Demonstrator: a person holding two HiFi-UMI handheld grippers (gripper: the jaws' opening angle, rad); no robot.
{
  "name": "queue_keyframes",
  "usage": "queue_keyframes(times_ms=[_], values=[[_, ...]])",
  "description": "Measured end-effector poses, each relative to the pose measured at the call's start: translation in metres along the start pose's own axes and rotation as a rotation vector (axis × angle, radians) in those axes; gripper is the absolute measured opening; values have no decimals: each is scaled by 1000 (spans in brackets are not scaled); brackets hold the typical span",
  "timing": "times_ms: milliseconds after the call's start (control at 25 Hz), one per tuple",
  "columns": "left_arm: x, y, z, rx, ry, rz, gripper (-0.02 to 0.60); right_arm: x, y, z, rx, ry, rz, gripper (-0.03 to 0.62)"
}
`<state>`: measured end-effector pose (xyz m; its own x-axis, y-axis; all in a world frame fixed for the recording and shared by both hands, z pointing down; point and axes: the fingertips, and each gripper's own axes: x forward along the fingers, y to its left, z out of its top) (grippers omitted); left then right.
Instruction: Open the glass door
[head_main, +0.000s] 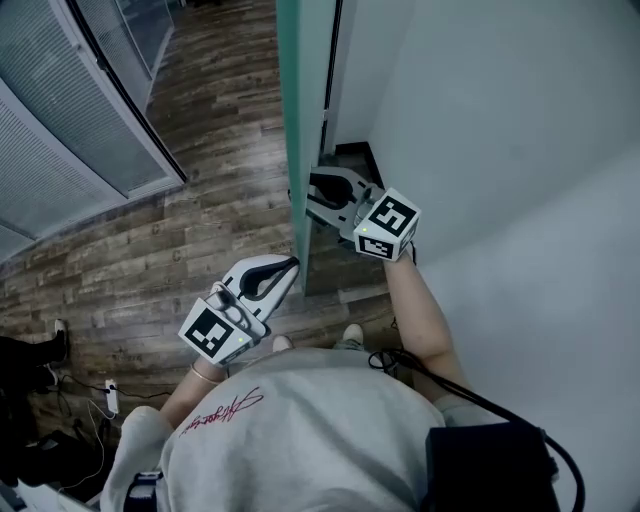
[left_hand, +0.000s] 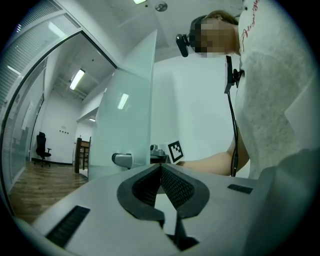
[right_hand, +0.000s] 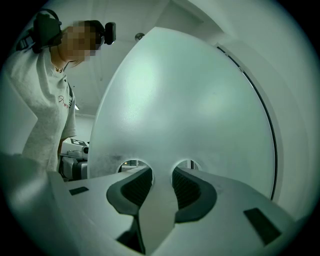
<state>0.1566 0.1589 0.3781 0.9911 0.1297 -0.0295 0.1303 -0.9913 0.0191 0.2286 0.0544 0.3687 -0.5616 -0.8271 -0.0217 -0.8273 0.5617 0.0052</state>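
left gripper (head_main: 293, 264): fingers clenched, empty, beside glass door (head_main: 300, 100) edge | right gripper (head_main: 318, 187): fingers released, tips at door pane

Tall frosted green-tinted glass door (right_hand: 190, 100): smooth, matt. Brown wood-plank floor (head_main: 200, 230): grained, slight sheen. Grey sweatshirt (head_main: 300, 430): soft knit cloth. Left gripper (left_hand: 160, 167), right gripper (right_hand: 161, 172): smooth matt pale plastic, dark ribbed pads (left_hand: 175, 186). Short cylindrical door handle (left_hand: 121, 160): satin metal.

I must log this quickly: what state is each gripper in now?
Left gripper: shut, holding nothing.
Right gripper: open, holding nothing, facing the glass door.
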Motion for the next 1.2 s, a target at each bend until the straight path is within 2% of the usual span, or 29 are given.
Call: queue_keyframes(times_ms=[200, 360, 520, 1200], values=[[39, -19, 7, 47, -10, -38, 17, -27, -5, 2, 2, 7, 48, 132], [64, -31, 3, 13, -23, -65, 17, -52, -13, -3, 18, -12, 61, 133], [89, -46, -11, 18, -7, -97, 17, -77, -21, -10, 18, -22, 70, 132], [166, -95, -21, 41, 23, -216, 17, -178, -56, -18, 34, -48, 30, 132]])
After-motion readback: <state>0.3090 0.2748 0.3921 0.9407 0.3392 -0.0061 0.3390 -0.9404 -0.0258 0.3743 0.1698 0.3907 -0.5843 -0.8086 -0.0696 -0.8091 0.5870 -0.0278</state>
